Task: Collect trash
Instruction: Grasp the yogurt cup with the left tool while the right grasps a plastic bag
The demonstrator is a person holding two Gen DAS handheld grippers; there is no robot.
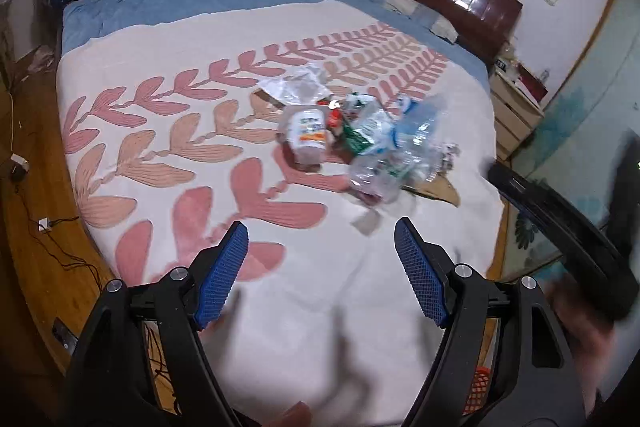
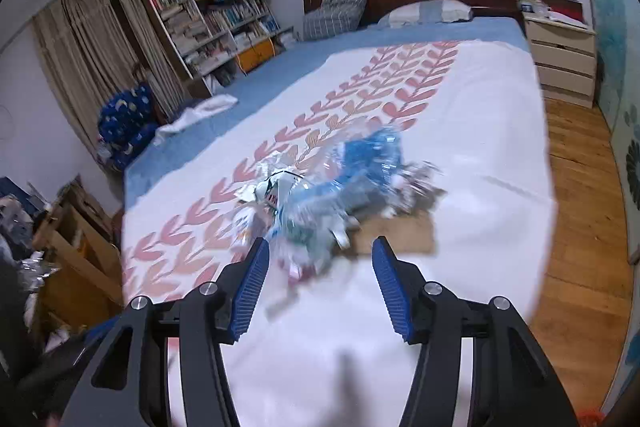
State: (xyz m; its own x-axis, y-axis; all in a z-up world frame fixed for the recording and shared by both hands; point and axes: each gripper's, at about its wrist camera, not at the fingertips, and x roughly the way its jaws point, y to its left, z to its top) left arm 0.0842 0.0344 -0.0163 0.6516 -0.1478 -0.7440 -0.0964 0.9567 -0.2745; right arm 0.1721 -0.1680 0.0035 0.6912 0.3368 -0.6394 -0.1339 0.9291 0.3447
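Trash pile (image 1: 360, 135) on blanket (image 1: 192, 163), bookshelf (image 2: 216, 11) and nightstand (image 2: 560, 55) beyond.

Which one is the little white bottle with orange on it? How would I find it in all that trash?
Start at the big bed with the white blanket covered in pink leaves. A heap of trash sits in the middle of it. At the heap's left edge lies the small bottle, solid white with an orange label, while the bottles beside it are clear and crumpled.
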